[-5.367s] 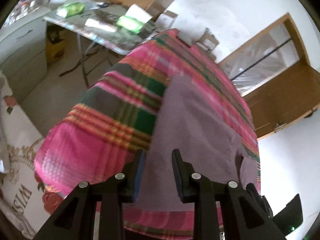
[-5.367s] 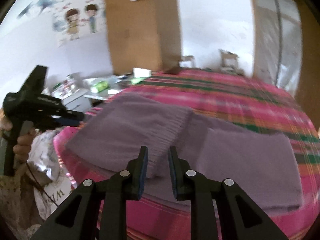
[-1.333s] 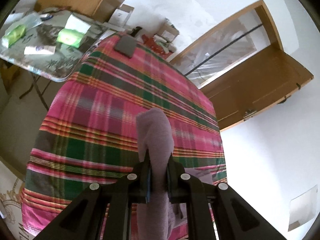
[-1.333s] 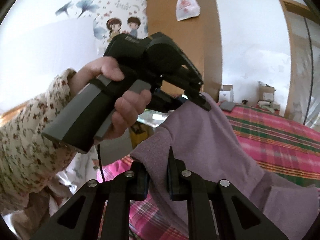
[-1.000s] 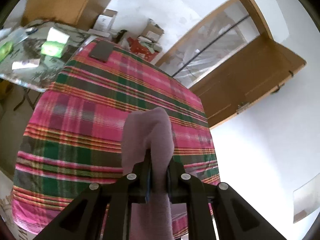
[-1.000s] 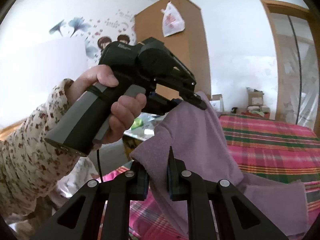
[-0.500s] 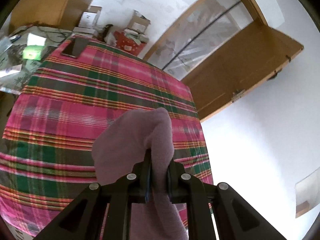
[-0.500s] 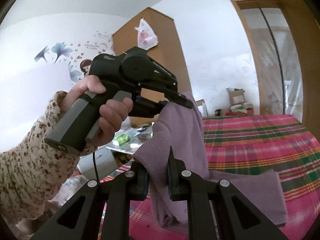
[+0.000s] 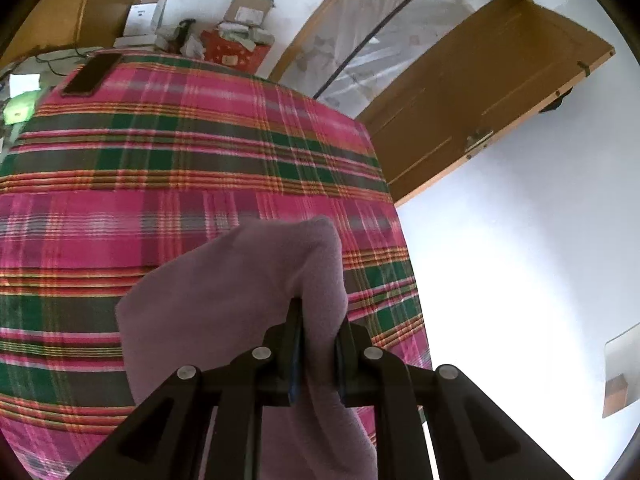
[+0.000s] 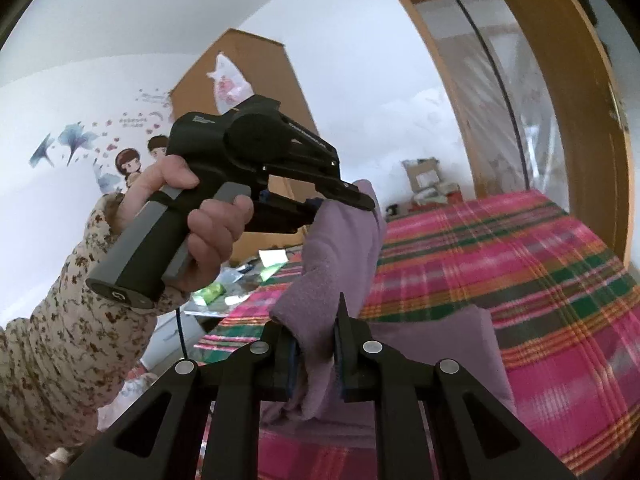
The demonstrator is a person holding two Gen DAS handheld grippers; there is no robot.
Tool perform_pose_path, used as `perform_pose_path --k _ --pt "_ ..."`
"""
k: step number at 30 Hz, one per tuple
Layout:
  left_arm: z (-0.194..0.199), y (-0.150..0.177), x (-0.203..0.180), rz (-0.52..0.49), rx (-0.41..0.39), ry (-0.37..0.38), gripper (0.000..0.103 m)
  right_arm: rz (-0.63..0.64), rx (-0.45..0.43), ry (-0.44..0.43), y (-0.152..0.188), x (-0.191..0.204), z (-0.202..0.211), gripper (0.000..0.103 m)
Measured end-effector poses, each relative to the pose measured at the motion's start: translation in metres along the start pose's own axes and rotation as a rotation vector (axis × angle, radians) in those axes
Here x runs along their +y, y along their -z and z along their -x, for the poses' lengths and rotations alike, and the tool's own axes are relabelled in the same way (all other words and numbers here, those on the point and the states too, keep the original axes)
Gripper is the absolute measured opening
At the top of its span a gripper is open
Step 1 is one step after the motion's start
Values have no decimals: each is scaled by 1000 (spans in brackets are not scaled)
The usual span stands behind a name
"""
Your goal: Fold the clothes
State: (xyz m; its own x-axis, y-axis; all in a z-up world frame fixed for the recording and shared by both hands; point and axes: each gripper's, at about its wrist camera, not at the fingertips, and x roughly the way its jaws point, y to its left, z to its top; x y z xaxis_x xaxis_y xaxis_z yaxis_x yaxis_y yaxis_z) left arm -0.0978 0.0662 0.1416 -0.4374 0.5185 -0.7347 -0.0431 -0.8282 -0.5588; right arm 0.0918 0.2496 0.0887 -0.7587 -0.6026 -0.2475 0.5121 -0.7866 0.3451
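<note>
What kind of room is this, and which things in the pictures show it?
Probably a bedroom in a home. A bed under a pink plaid cover, a tall wooden wardrobe, and cartoon wall stickers suggest it.

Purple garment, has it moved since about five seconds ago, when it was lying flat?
Yes. The purple garment now hangs lifted above the plaid bedspread, pinched by both the left gripper and right gripper.

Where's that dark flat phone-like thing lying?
In the left wrist view, the dark flat thing lies at the plaid bedspread's far left corner, near the red box.
</note>
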Motion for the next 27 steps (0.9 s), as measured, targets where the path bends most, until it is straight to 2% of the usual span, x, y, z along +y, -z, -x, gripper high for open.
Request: perform_pose_path --k 12,23,27 --pt "-86 -3 -18 -8 140 -62 16 -142 47 80 16 -63 5 14" --pt "-142 -3 -5 35 227 -93 18 -253 113 133 34 -111 -8 14" --pt "-152 -1 -1 46 246 -87 23 -277 133 141 41 -122 -10 14"
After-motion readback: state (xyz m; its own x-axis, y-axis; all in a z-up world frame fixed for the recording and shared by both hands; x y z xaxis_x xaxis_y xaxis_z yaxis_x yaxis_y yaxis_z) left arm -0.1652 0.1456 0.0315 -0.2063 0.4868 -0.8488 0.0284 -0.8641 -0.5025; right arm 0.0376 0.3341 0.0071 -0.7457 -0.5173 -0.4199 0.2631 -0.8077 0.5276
